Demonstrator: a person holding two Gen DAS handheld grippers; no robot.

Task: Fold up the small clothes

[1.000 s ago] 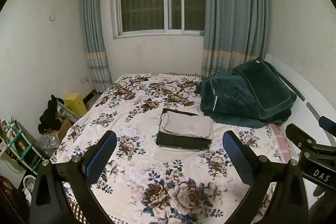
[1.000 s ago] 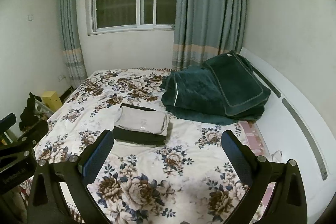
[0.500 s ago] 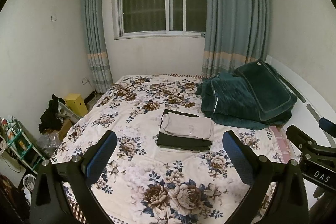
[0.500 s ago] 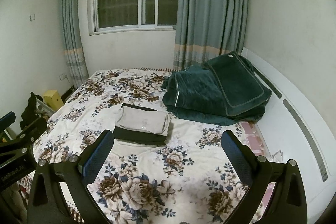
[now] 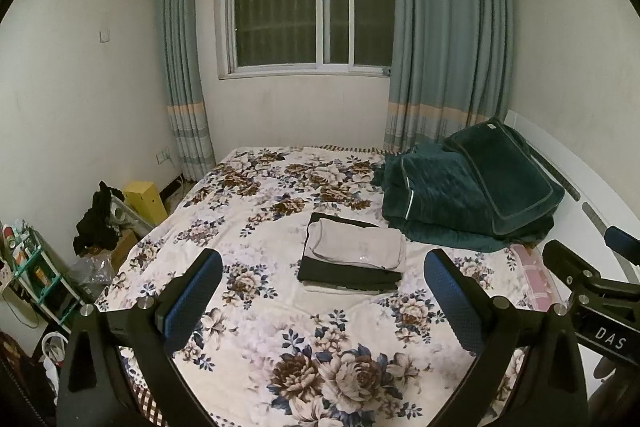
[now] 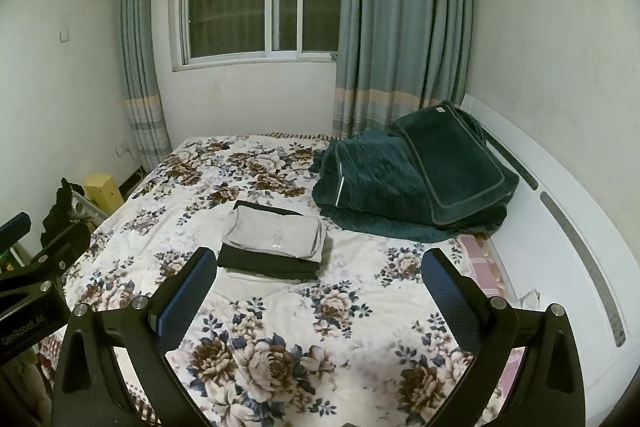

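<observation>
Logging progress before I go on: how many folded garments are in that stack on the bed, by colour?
Grey folded garment: 1, on top
Black folded garment: 1, beneath the grey one
White piece: 1, only an edge shows under the black one
Total: 3, as far as the stack's edges show

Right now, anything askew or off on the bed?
Nothing stands out. The grey folded garment sits squarely on the dark folded one on the floral bedspread. Green blanket is heaped at the headboard end. Both jaws open, holding nothing.
</observation>
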